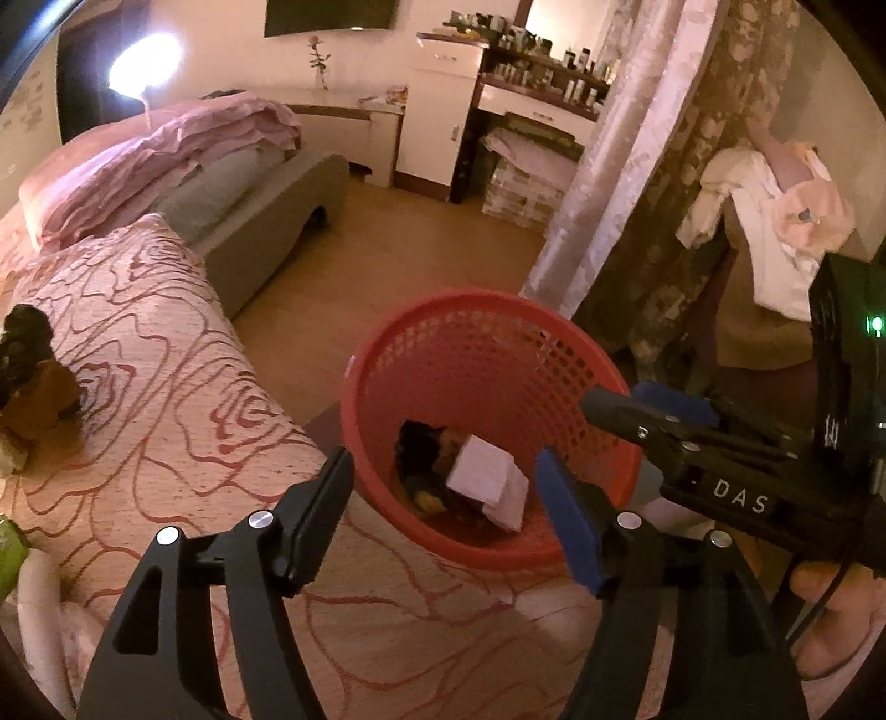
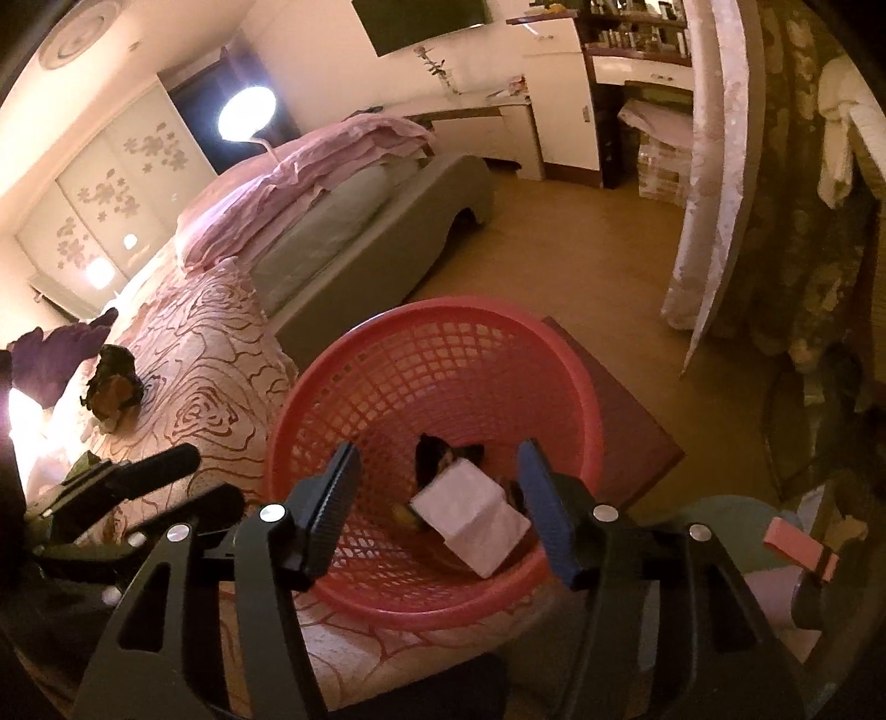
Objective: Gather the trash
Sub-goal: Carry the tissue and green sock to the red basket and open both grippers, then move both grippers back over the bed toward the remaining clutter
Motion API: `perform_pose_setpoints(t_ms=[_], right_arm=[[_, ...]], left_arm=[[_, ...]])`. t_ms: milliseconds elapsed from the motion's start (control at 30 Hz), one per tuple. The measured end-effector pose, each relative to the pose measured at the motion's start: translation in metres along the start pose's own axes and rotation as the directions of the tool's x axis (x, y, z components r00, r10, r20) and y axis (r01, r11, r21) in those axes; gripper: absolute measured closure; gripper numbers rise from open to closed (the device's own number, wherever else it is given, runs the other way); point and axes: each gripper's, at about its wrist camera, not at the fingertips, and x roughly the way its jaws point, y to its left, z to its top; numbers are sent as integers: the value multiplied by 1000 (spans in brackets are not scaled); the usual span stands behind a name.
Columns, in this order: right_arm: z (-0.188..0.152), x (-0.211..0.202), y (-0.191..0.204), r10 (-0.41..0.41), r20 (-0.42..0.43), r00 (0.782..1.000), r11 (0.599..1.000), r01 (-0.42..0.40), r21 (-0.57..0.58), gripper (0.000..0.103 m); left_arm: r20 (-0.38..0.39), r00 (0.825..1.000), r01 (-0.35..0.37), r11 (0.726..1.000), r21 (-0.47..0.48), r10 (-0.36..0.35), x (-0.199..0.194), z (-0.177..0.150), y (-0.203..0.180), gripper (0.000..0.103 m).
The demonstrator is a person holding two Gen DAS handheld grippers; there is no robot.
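Your red basket (image 2: 387, 354) is smooth, slightly glossy plastic with a lattice wall. The white sheet (image 2: 470, 512) inside it looks like matt paper, creased. Your left tool (image 1: 446, 482) is matt black plastic with bright metal rivets; one pad is blue and looks rubbery. The bedspread (image 1: 166, 354) is woven cloth with a raised rose pattern. The floor (image 1: 421, 243) looks like smooth wood.

A home bedroom. There's a bed (image 2: 210, 354) with a rose-patterned cover, folded pink bedding (image 2: 310, 177), long curtains (image 2: 714, 166). A wall television (image 2: 421, 22) hangs opposite.
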Motion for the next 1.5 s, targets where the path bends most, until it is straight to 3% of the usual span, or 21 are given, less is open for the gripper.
perform_pose_setpoints(t_ms=[467,967,1300,1500], right_arm=[[-13,-30,27,-49,93,994,996,56,-71,40],[-36,-53,59,8,115,993,995,4,-104,34],[-43,-66,93,66,130,989,980,-40,-192,33],[-48,-70,108,89,128,988,973,-58,-222,33]], left_arm=[[38,999,-29,999,-30,30,-24,-10,10,36],[121,987,-104,993,-52,109,-73,-29,25,36],[211,956,-175,974,-143,203,-137,-39,65,36],[233,919,-253,930,-265,317,-176,-49,121,36]])
